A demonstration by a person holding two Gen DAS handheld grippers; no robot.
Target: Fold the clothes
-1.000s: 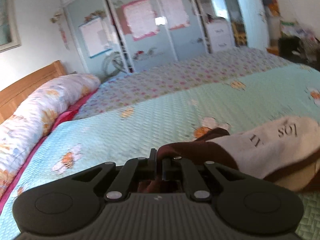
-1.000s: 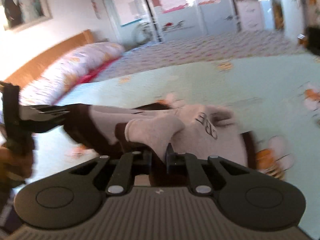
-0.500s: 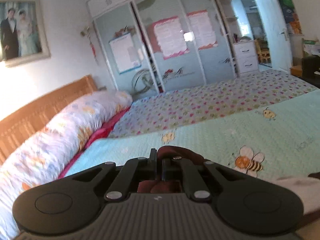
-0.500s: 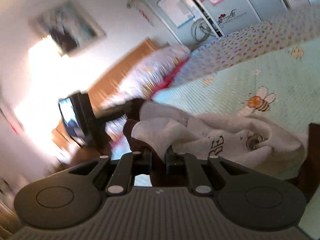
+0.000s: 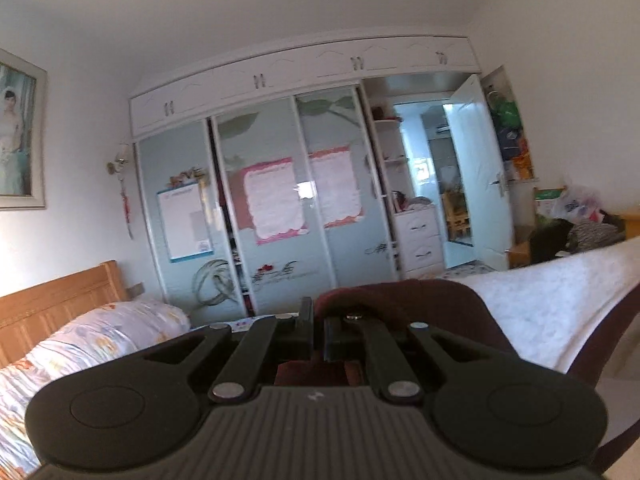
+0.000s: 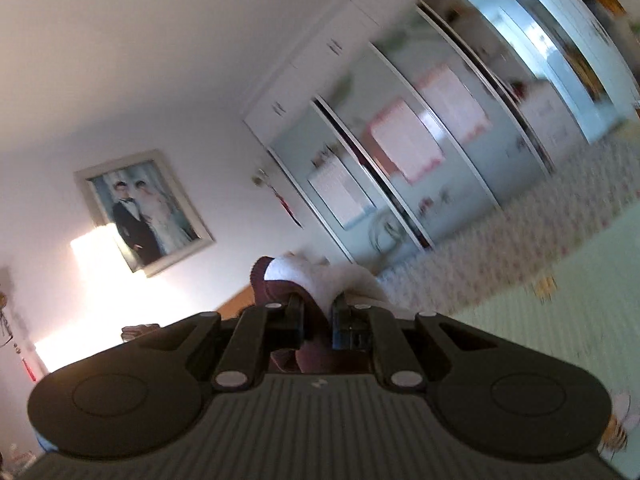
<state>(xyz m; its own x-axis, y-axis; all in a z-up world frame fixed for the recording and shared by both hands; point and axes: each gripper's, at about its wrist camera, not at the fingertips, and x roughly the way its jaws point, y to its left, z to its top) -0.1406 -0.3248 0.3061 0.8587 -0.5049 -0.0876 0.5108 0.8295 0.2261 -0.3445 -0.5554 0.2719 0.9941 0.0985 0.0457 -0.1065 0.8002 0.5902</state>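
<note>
A white garment with dark maroon trim (image 5: 552, 304) hangs lifted in the air, stretching off to the right in the left wrist view. My left gripper (image 5: 318, 326) is shut on its maroon edge, which bunches over the fingers. In the right wrist view, my right gripper (image 6: 318, 312) is shut on a thicker fold of the same garment (image 6: 316, 276), white fleece with a maroon rim. The right view is tilted and blurred. Most of the garment is hidden below both grippers.
A bed with a mint quilt (image 6: 560, 320) and floral cover (image 6: 500, 248) lies below. A floral bolster (image 5: 92, 344) rests against the wooden headboard (image 5: 52, 304). Sliding wardrobe doors (image 5: 280, 208) fill the far wall, with an open door (image 5: 476, 176) at right. A framed photo (image 6: 144, 208) hangs on the wall.
Both grippers have risen well above the bed, carrying the garment up. The views tipped from the quilt to the wardrobe and walls. The right view has rolled to a slant.
</note>
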